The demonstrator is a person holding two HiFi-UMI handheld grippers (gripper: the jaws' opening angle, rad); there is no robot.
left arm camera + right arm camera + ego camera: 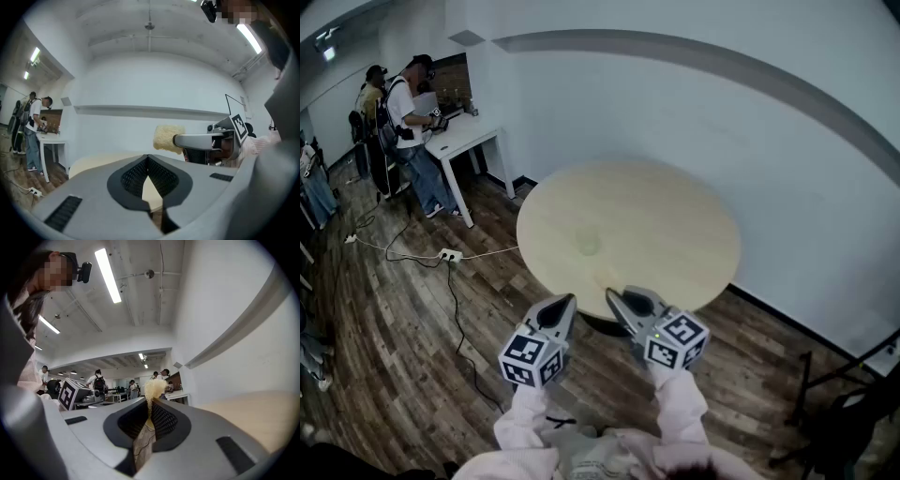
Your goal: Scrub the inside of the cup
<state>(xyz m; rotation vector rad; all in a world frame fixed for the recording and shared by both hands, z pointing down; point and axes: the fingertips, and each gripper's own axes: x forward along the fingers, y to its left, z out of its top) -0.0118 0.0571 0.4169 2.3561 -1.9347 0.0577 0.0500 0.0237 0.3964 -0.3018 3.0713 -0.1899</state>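
Clamping a sponge point(153, 388), right hand-held gripper point(151, 404); left hand-held gripper point(148, 157) closed, empty.

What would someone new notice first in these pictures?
A pale sponge is pinched in the right tongs, beside the shut left tongs, both held level at the near edge of a round table. Far left, people stand at a white desk.
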